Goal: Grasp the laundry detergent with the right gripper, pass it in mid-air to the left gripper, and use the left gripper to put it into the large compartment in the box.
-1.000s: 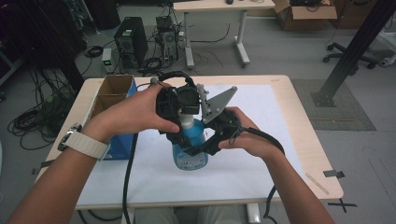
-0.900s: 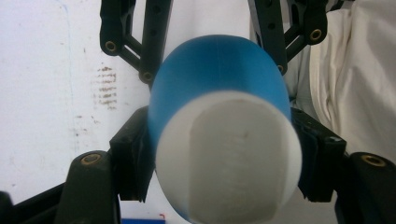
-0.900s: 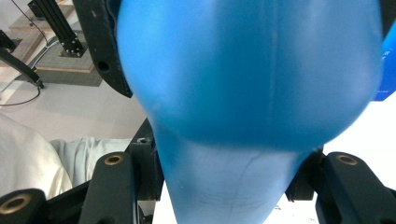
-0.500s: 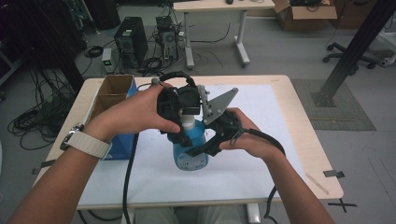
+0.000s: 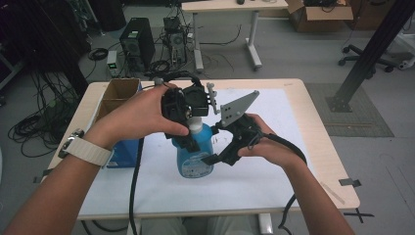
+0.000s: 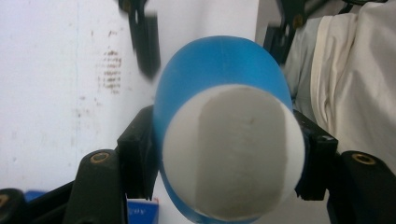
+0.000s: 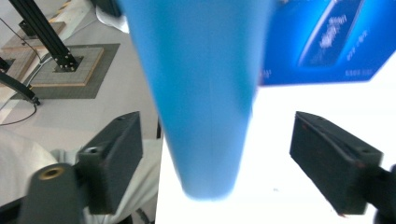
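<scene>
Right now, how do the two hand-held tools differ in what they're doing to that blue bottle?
The left tool is shut on the blue bottle, its jaws pressed against both sides just below the white cap. The right tool is open, its jaws standing apart from the bottle's body with a gap on each side. The left reaches from above; the right comes from the side, lower down. Both are black, two-jawed and hand-held.
</scene>
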Available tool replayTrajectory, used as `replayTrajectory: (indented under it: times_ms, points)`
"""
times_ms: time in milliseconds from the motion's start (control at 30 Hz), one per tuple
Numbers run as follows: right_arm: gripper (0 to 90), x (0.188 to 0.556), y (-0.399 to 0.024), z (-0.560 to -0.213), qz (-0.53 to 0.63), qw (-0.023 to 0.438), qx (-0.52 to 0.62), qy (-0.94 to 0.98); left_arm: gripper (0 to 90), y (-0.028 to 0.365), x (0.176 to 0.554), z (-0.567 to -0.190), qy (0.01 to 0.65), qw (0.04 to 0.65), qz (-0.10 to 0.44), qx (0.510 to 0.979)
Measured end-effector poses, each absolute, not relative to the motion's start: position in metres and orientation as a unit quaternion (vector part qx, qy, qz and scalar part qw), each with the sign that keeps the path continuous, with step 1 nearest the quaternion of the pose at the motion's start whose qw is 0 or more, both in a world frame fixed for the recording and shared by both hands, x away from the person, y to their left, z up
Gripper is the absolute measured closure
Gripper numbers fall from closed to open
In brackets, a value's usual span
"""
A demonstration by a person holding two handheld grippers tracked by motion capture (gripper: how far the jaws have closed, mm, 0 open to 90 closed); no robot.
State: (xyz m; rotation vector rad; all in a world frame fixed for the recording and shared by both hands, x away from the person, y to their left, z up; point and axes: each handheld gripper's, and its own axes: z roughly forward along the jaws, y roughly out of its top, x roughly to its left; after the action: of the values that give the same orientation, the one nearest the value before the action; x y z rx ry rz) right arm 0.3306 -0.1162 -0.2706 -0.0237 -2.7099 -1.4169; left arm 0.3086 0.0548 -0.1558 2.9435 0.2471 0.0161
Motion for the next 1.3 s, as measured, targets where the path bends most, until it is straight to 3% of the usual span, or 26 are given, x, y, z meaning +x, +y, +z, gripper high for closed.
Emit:
replayTrajectory:
  times_ms: [533, 1300]
  points:
    - [8.0, 0.341, -0.16, -0.261, -0.405, 0.033, -0.083, -0.91, 37.5, 0.081, 0.322, -0.126, 0.23, 0.074, 0.035, 0.97]
    - [4.1, 0.332, -0.203, -0.232, -0.285, 0.012, -0.107, -0.952, 37.6, 0.147, 0.351, -0.072, 0.5, 0.067, 0.076, 0.86]
